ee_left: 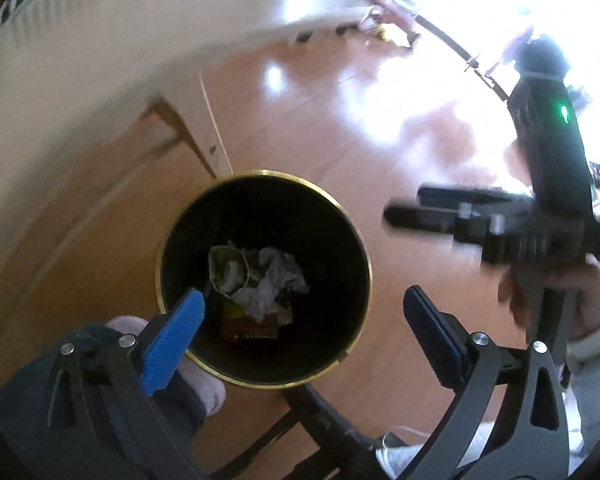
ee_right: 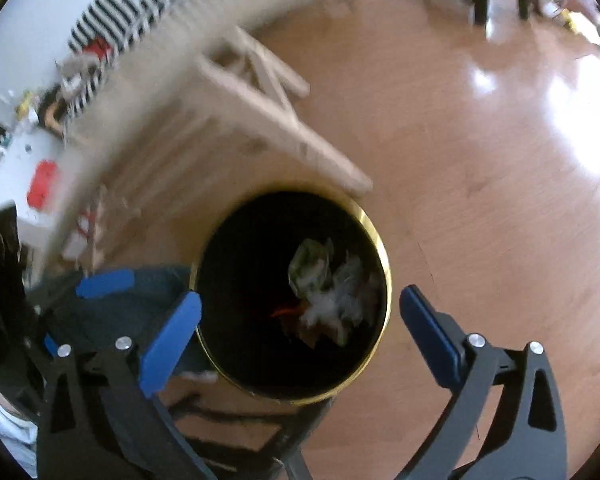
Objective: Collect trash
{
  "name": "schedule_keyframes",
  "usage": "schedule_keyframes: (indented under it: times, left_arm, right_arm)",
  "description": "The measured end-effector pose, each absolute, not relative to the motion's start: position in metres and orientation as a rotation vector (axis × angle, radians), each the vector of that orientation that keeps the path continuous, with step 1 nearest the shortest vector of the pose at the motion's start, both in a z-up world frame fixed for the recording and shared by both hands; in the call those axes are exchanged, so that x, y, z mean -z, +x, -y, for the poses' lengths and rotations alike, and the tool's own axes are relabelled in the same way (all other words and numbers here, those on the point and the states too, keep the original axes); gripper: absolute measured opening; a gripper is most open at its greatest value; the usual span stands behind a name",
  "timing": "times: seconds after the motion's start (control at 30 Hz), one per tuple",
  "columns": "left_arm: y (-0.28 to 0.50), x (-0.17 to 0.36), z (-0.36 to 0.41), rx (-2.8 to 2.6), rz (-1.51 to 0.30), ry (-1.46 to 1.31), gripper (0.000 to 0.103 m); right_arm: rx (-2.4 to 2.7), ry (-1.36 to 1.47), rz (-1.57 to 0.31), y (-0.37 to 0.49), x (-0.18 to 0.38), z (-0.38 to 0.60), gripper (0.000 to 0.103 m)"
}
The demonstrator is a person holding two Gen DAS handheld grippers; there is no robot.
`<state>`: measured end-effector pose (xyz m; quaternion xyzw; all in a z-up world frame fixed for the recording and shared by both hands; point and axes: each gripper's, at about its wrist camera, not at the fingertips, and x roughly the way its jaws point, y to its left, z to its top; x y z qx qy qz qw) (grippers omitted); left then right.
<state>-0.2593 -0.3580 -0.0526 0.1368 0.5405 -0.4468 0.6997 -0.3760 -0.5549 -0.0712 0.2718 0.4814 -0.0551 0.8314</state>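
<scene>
The left gripper [ee_left: 300,312] hangs over the bin [ee_left: 364,256], fingers [ee_left: 172,332] released with nothing between them. The trash [ee_left: 256,280], crumpled paper and wrappers, lies at the bottom of the bin, which stands on the wood floor [ee_left: 300,120]. The right gripper [ee_right: 300,320] is above the same bin, fingers spread and empty. The drop step looks finished; next, each hand likely lifts clear to seek more litter.

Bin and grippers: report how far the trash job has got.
Done: crumpled paper and wrappers lie inside the bin. In hand: nothing; left gripper and right gripper both stand open and empty above it. Left: no loose trash shows on the floor.
</scene>
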Motion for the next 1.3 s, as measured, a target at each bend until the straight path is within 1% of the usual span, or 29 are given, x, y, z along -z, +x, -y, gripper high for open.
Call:
schedule_keyframes:
  times: [0.13,0.17,0.27,0.37,0.43,0.53,0.67,0.77,0.9,1.0,1.1,1.3]
  left_arm:
    - [-0.243,-0.020,0.334,0.922,-1.002,0.259,0.097]
    - [-0.231,-0.045,0.323,0.869,-0.941,0.233,0.097]
    - [-0.197,-0.095,0.289,0.759,-0.830,0.148,0.097]
    - [-0.156,-0.128,0.247,0.619,-0.746,0.097,0.097]
    - [-0.132,-0.135,0.217,0.520,-0.707,0.091,0.097]
    - [-0.095,-0.126,0.166,0.360,-0.691,0.088,0.097]
    - [-0.049,-0.092,0.098,0.131,-0.748,0.059,0.097]
    - [-0.024,-0.074,0.071,0.048,-0.773,0.053,0.097]
    - [-0.007,-0.061,0.048,0.024,-0.767,0.057,0.097]
    - [-0.002,-0.047,0.042,0.010,-0.802,0.068,0.097]
    - [0.002,-0.044,0.038,0.022,-0.818,0.050,0.097]
    - [-0.003,-0.042,0.036,-0.020,-0.779,0.064,0.097]
  right_arm:
    - [0.262,0.426,-0.864,-0.367,0.002,0.542,0.096]
    - [0.279,0.406,-0.834,-0.358,-0.014,0.534,0.096]
    - [0.270,0.374,-0.737,-0.320,-0.055,0.503,0.096]
    - [0.249,0.298,-0.697,-0.264,-0.082,0.459,0.096]
    - [0.217,0.281,-0.703,-0.224,-0.090,0.432,0.096]
    - [0.127,0.279,-0.681,-0.164,-0.100,0.382,0.096]
    - [0.055,0.261,-0.667,-0.100,-0.100,0.320,0.096]
    - [0.028,0.249,-0.666,-0.065,-0.095,0.284,0.096]
    - [0.051,0.242,-0.642,-0.050,-0.074,0.254,0.096]
    - [0.029,0.204,-0.701,-0.048,-0.054,0.238,0.096]
    - [-0.001,0.166,-0.708,-0.045,-0.051,0.221,0.096]
    - [-0.021,0.098,-0.714,-0.045,-0.046,0.204,0.096]
